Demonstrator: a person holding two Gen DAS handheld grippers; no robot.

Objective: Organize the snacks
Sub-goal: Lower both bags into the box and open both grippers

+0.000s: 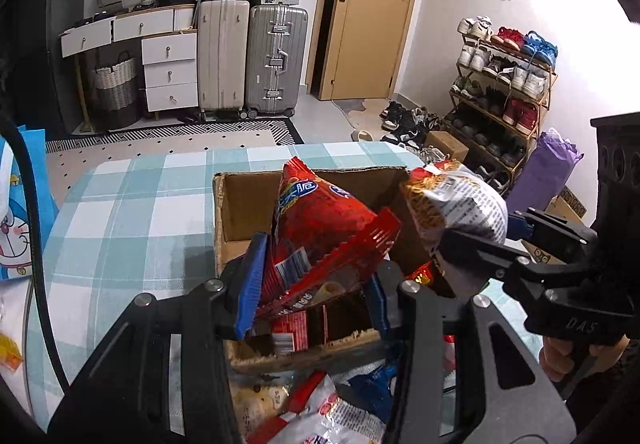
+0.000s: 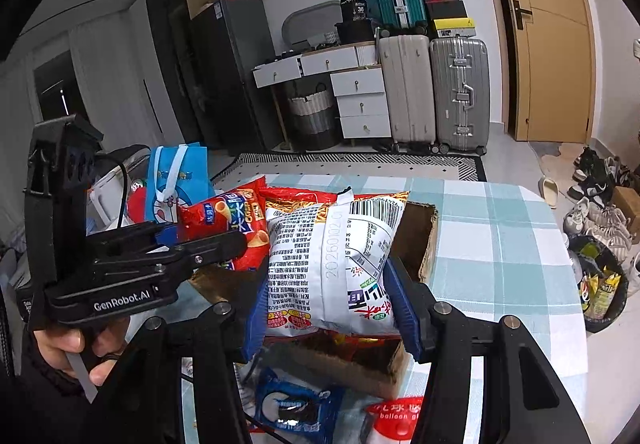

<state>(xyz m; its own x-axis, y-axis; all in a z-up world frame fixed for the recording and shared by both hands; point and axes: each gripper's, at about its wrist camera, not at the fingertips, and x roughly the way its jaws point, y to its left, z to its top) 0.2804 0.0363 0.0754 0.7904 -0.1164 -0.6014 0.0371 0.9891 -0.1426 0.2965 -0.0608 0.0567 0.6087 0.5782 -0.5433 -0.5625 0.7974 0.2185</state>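
Observation:
An open cardboard box [image 1: 236,204] stands on the checked table; it also shows in the right wrist view [image 2: 426,240]. My left gripper [image 1: 316,280] is shut on a red snack bag [image 1: 320,220] and holds it over the box. The same red bag [image 2: 224,220] shows in the right wrist view beside the left gripper [image 2: 192,244]. My right gripper [image 2: 332,300] is shut on a white and orange snack bag [image 2: 332,252], held above the box's right side. That bag [image 1: 456,208] and the right gripper [image 1: 480,240] show at the right of the left wrist view. Red packets lie inside the box.
Loose snacks lie on the table in front of the box: a blue cookie pack [image 2: 296,404] and a red and white pack [image 2: 396,416]. A blue cartoon bag [image 2: 180,180] stands at the table's left. The table edge [image 2: 568,284] curves on the right, with a bin [image 2: 600,284] beyond.

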